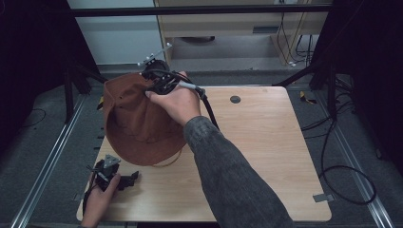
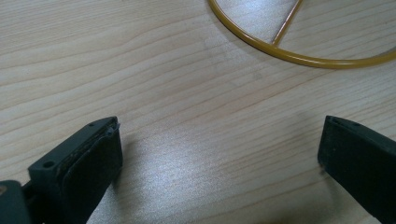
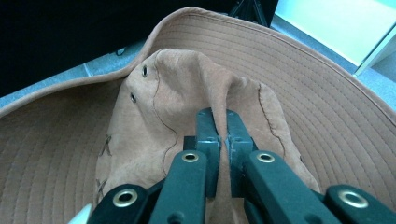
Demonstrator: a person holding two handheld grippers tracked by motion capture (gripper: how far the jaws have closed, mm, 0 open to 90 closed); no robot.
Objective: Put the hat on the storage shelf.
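1. Over the far left corner of the light wooden table [image 1: 266,142], the right gripper [image 3: 223,135] has its jaws pressed together on a fold of the crown of the brown wide-brimmed fabric hat [image 1: 135,121].
2. Hanging from that pinch, the hat is tilted, its brim low over the table.
3. Near the front left edge, the left gripper [image 2: 219,154] rests with jaws spread wide over bare wood, near a yellow cord loop [image 2: 289,53].

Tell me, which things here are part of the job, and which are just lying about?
In the job:
- brown hat, pinched at its crown by the right gripper
- its yellow cord

Lying about:
- left gripper, jaws open, idle on the table
- cables on the floor
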